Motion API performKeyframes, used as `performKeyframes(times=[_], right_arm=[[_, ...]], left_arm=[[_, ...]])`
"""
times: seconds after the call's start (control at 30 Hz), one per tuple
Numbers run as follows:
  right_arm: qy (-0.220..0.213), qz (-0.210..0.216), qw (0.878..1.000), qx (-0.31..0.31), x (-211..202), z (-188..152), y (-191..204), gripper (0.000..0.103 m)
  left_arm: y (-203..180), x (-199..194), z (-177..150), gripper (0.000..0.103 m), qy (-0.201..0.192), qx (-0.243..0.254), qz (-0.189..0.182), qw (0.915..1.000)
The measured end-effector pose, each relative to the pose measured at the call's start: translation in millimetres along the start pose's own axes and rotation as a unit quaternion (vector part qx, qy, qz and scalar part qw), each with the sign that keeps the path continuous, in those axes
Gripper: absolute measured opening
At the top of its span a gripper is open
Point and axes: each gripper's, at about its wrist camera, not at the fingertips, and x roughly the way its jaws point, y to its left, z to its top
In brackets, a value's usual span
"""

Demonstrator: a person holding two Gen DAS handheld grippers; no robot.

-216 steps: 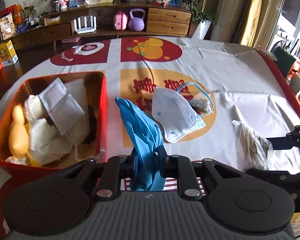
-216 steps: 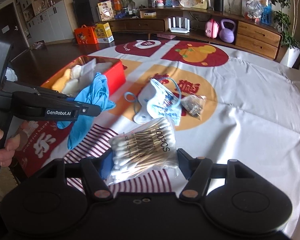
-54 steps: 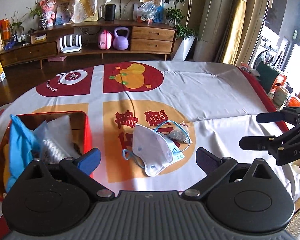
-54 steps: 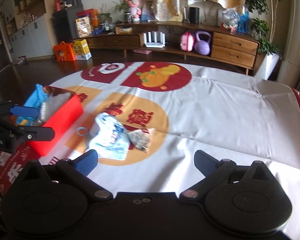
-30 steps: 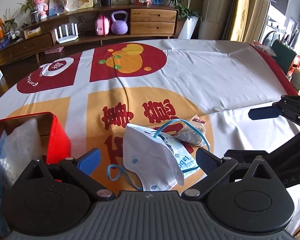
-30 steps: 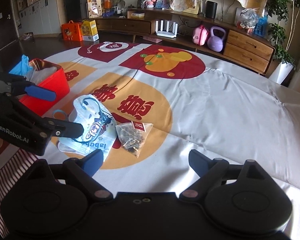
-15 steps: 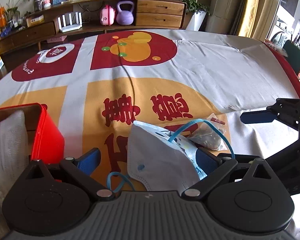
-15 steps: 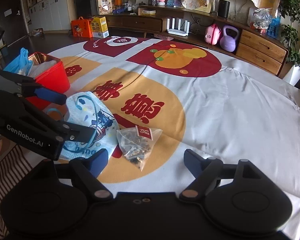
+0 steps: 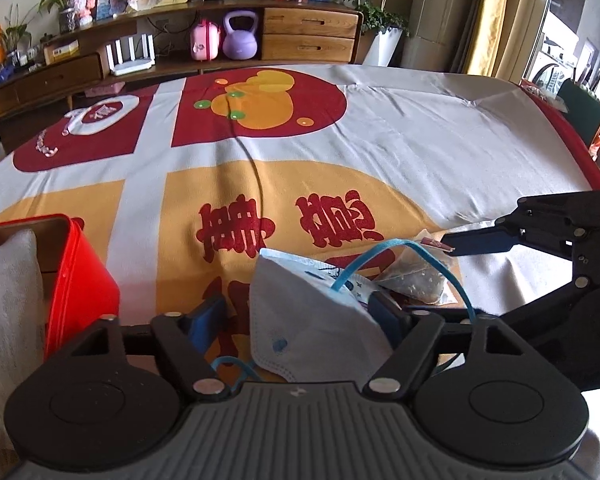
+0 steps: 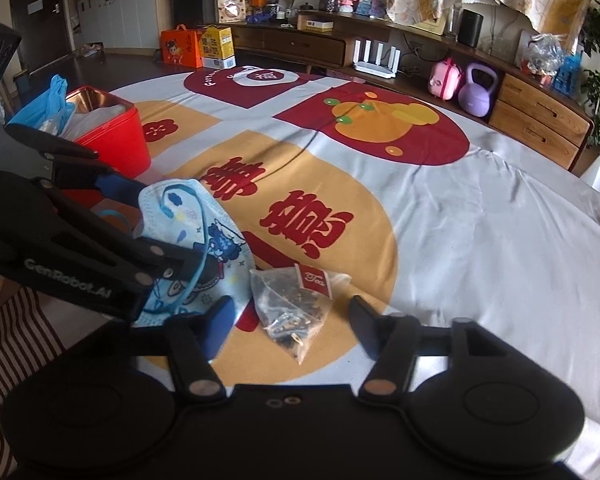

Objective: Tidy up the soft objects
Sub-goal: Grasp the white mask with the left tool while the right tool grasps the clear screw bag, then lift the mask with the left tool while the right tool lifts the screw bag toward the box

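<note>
A light-blue face mask [image 9: 312,316] with blue ear loops lies on the tablecloth, between the open jaws of my left gripper [image 9: 296,312]. It also shows in the right wrist view [image 10: 188,224], with the left gripper's fingers around it. A clear tea bag [image 10: 296,300] with a red tag lies just right of the mask, between the open jaws of my right gripper [image 10: 292,320]. The tea bag also shows in the left wrist view [image 9: 416,276], beside the right gripper's blue fingertip [image 9: 476,242].
A red box [image 10: 120,140] at the left holds a blue glove [image 10: 52,100] and white packets; its wall also shows in the left wrist view [image 9: 80,276]. The printed cloth [image 9: 420,136] covers the round table. A sideboard [image 9: 300,36] with a purple kettlebell stands behind.
Both grippers have moved forward and down. The left gripper's jaws now bracket the mask, and have narrowed slightly. The right gripper's jaws now bracket the tea bag.
</note>
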Motion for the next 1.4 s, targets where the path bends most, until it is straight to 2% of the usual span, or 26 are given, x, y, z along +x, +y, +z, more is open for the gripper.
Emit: performKeyframes(times=[0.17, 0.23, 0.33, 0.43, 0.6, 0.87, 1.4], right_arm=[[0.001, -0.007, 1.0, 0.006, 1.2, 2.3, 0.3, 0.037], [0.001, -0.012, 1.0, 0.012, 1.2, 2.1, -0.4, 0.033], [0.0, -0.016, 1.0, 0.021, -0.3, 1.8, -0.4, 0.027], [-0.001, -0.019, 0.999, 0.026, -3.3, 1.1, 1.0, 0.024], [-0.006, -0.025, 0.999, 0.034, -14.0, 1.2, 3.3, 0.02], [-0.008, -0.026, 0.999, 0.046, -45.9, -2.5, 16.7, 0.014], [-0.016, -0.006, 0.999, 0.051, -115.5, 0.3, 59.2, 0.014]], left_arm=[[-2.7, -3.9, -2.9, 0.048, -0.011, 0.024, 0.013, 0.9996], [-4.7, -6.2, -3.7, 0.031, -0.015, 0.034, 0.024, 0.999], [-8.3, -10.3, -5.5, 0.018, -0.023, 0.047, 0.027, 0.9983], [-14.4, -17.6, -7.1, 0.013, -0.034, 0.057, 0.026, 0.9975], [-24.0, -33.3, -8.9, 0.009, -0.047, 0.073, 0.026, 0.9959], [-23.7, -57.9, -11.2, 0.006, -0.048, 0.061, 0.018, 0.9968], [-6.8, -124.5, -23.4, 0.006, -0.067, 0.024, 0.007, 0.9975]])
